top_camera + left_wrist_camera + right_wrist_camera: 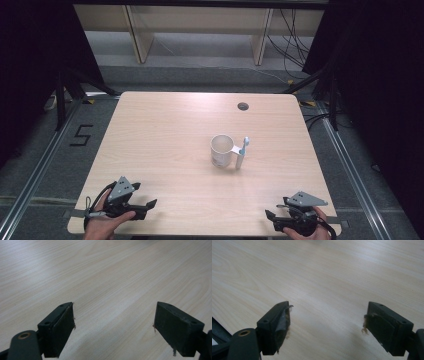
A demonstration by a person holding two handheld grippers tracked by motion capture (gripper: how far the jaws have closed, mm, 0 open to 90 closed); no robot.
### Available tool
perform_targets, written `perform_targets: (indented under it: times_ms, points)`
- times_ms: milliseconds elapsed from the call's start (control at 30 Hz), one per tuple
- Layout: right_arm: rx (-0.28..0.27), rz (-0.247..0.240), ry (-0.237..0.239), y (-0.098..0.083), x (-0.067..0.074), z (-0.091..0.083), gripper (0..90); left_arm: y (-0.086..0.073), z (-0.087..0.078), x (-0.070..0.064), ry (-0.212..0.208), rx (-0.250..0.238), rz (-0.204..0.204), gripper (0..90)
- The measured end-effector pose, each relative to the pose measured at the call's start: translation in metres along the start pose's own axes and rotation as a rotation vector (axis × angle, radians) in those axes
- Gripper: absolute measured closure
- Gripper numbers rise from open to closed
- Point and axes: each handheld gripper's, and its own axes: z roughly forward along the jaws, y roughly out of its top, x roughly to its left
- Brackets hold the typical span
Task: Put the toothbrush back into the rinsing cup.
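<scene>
A white mug (221,150) stands upright near the middle of the light wooden table (165,130), its handle turned to the right. A blue and white toothbrush (242,152) leans against that handle. My left gripper (147,206) rests at the table's near left corner, held by a hand, jaws wide apart over bare wood (113,312). At the near right corner my right gripper (271,219) is held the same way, jaws spread with nothing between them (327,315). Both are far from the mug.
A round cable hole (243,106) lies near the table's far edge. Past the table are wooden shelving legs (140,35) and loose cables (292,45). A floor mark "5" (80,135) lies to the left.
</scene>
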Motion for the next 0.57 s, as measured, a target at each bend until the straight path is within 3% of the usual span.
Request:
perform_targets:
  times_ms: [133,200,267,367,400,567]
  points:
    - [0.010,-0.010,0.007,-0.0033,0.0015,0.0006,20.8,0.0000,-0.0002,0.0006,0.006,0.009,0.012,15.9]
    - [0.032,-0.002,0.060,-0.0037,0.0011,0.0015,20.7,0.0000,-0.0002,0.0006,0.006,0.010,0.012,15.9]
    - [0.014,-0.032,0.013,-0.0053,0.0010,0.0011,20.5,0.0000,-0.0005,0.0007,0.001,0.010,0.010,15.9]
    - [0.021,0.013,0.011,-0.0061,0.0035,-0.0011,20.2,0.0003,-0.0005,0.0003,0.003,0.008,0.004,15.9]
    - [0.016,-0.018,0.009,-0.0060,0.0008,-0.0005,20.2,0.0004,-0.0010,0.0008,0.004,0.015,0.011,15.9]
    - [0.014,-0.016,0.019,-0.0065,0.0005,0.0006,20.2,0.0004,-0.0006,0.0001,0.003,0.008,0.006,15.9]
